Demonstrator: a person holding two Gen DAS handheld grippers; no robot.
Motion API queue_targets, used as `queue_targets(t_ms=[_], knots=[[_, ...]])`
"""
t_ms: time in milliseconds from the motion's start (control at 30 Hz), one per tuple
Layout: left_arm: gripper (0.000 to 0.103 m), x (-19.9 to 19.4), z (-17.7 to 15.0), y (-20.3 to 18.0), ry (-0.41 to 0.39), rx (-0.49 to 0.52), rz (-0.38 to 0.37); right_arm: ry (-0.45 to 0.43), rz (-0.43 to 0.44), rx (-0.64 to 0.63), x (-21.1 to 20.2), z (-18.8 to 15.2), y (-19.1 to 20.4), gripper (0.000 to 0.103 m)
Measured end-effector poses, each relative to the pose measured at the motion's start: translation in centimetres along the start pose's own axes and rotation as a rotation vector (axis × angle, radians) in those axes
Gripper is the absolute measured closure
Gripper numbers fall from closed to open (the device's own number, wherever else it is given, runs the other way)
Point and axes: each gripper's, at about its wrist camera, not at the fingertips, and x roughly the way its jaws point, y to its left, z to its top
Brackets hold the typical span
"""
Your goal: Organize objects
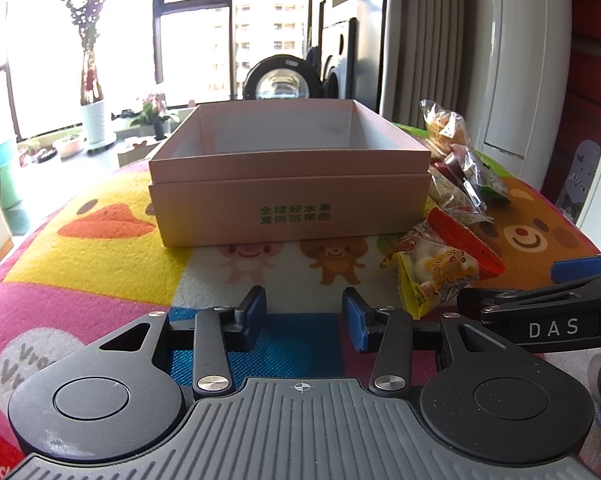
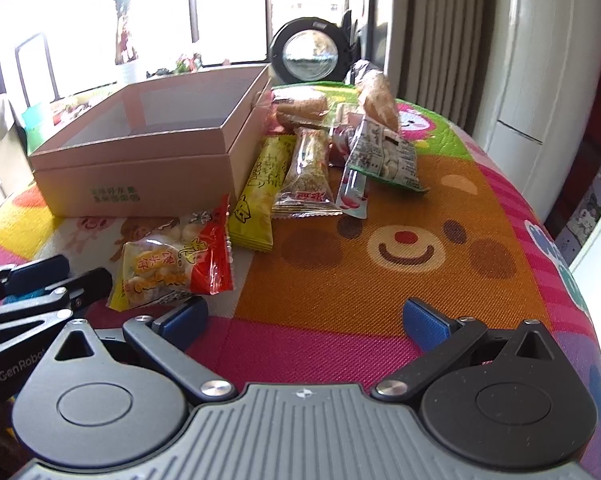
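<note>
Both grippers poised, jaws apart and empty, before an open pink cardboard box (image 1: 288, 196) and a heap of wrapped snacks

The left gripper (image 1: 304, 320) faces the box's printed front; the right gripper (image 2: 306, 320), spread wider, hangs over the woven cartoon-print mat (image 2: 400, 280) with the crinkly red-and-yellow snack bag (image 2: 176, 260) just off its left finger. Beyond it the flat yellow bar packet (image 2: 260, 192), a clear-wrapped grain bar (image 2: 306, 176) and more glossy packets (image 2: 380, 148) overlap beside the box's right wall. The slick, puffy film may squirt out of a pinch or tear at a seam; pulling one overlapping packet could drag its neighbours, and the light, empty-looking box may slide if its thin stepped rim is knocked
</note>
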Motion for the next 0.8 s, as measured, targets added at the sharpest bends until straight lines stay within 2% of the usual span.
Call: queue_targets(t_ms=[600,800], knots=[[0.055,0.0,0.1,0.0,-0.001,-0.012,-0.008,0.012,-0.01,0.005,0.0,0.1,0.2,0.0],[0.056,-0.3,1.0,0.8,0.015,-0.002,-0.055,0.012,-0.002,0.005,0.1,0.2,0.0,0.0]])
